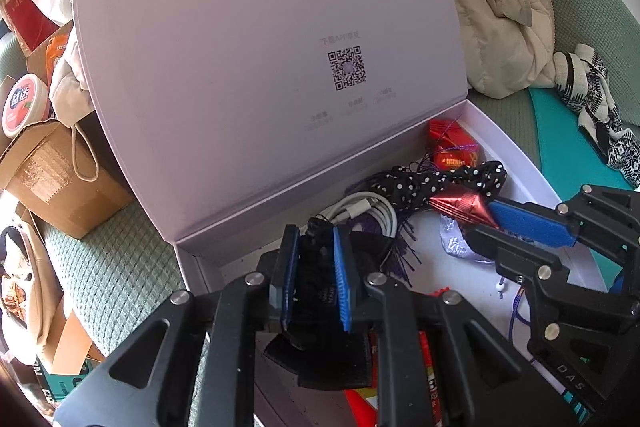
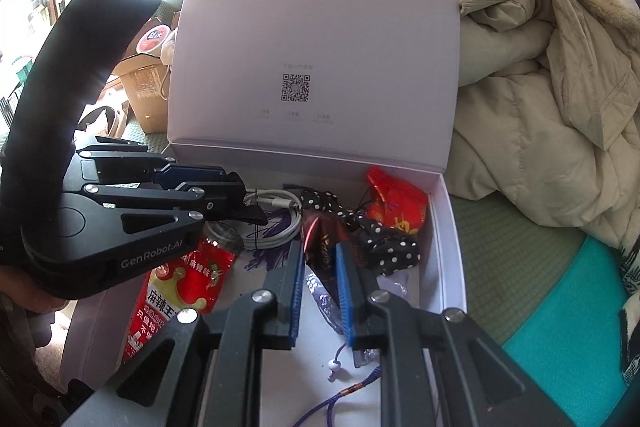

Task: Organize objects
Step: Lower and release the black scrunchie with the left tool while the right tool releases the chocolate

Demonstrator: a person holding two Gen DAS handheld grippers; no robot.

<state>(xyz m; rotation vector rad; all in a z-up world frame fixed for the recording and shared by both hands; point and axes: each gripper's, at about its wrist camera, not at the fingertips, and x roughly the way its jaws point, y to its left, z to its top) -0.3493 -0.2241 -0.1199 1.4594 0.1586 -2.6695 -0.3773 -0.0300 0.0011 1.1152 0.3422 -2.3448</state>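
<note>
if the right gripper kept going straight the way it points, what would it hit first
Probably the black polka-dot cloth lying in the open box, just beyond the dark red wrapped candy that the right gripper already holds. Depth is hard to judge in this view.

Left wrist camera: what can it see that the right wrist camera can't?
Only the left wrist view shows the patterned black-and-white knit lying on the teal mat, and the left gripper from behind, shut on a black strap.

Only the right wrist view shows the big red snack packet whole and the white bead on the purple cord.

Both show the open pale box, its lid's QR code, the white cable, the polka-dot bow and the right gripper shut on a red foil wrapper.
</note>
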